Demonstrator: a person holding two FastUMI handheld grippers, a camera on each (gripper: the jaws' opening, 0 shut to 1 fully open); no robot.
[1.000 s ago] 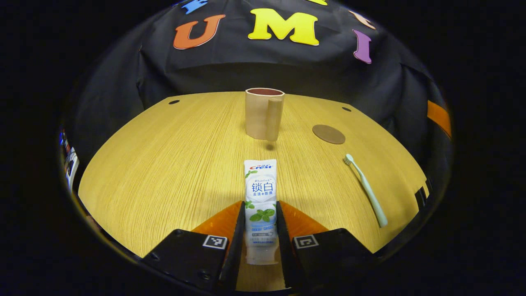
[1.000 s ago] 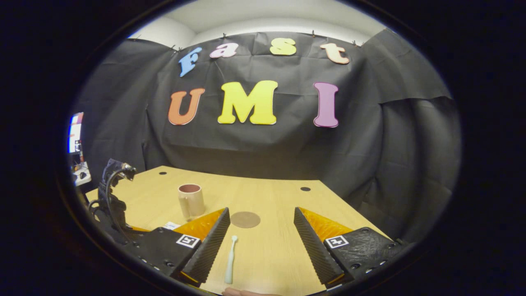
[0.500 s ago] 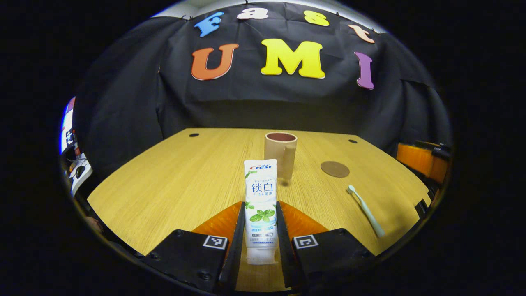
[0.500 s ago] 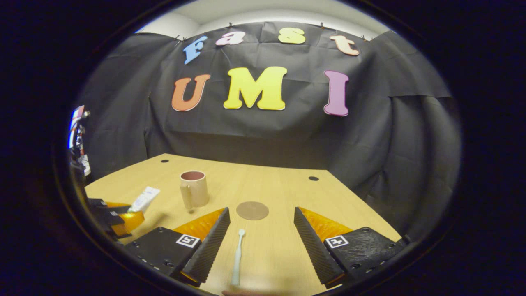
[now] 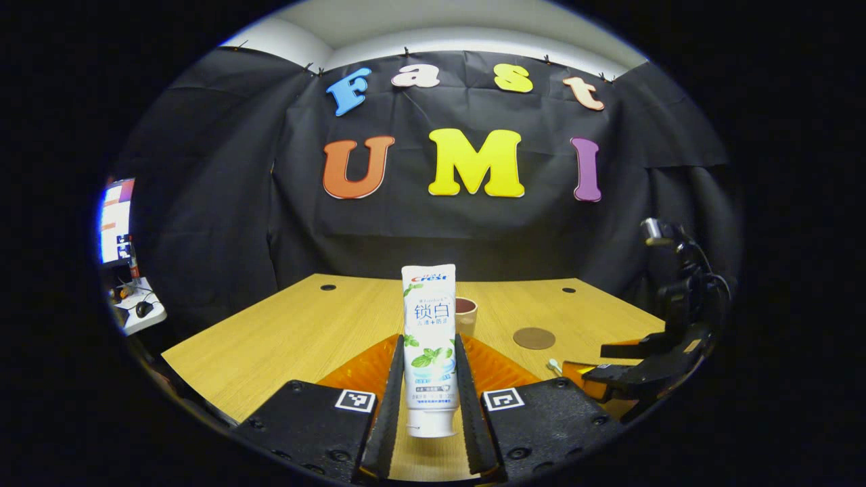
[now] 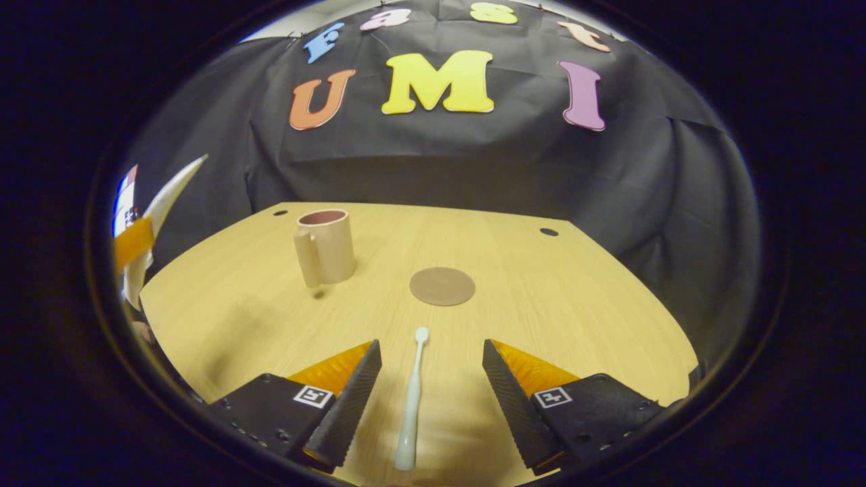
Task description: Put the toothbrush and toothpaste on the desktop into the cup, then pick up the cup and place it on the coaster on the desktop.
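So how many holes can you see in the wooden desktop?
2 show: a left hole behind the beige ceramic cup, and a right hole beyond the round brown coaster. The near desktop is partly hidden.

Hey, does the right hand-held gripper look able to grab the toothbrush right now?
Probably yes: the right hand-held gripper is open, the toothbrush lies flat on the table between its fingers, unobstructed.

A white toothpaste tube [image 5: 429, 338] printed with green leaves, a beige cup [image 6: 325, 245], a brown coaster [image 6: 442, 286] and a seemingly pale-green toothbrush [image 6: 412, 399] are seen.
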